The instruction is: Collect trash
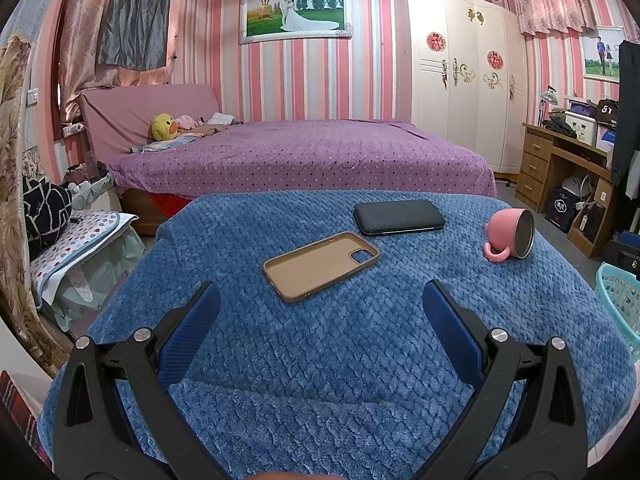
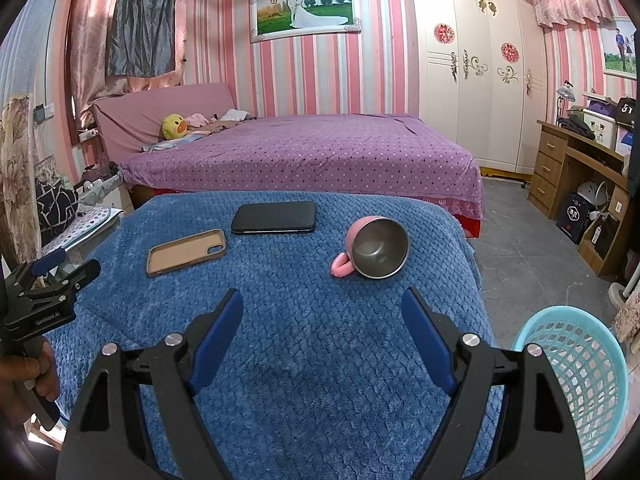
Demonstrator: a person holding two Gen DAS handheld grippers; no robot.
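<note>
A tan phone case lies open side up on the blue blanket; it also shows in the right wrist view. A black phone lies just beyond it. A pink cup lies on its side to the right. My left gripper is open and empty, just short of the case. My right gripper is open and empty, short of the cup. The left gripper also shows at the left edge of the right wrist view.
A light blue plastic basket stands on the floor right of the blanket; its rim shows in the left wrist view. A purple bed lies beyond. A wooden desk and white wardrobe stand at the right.
</note>
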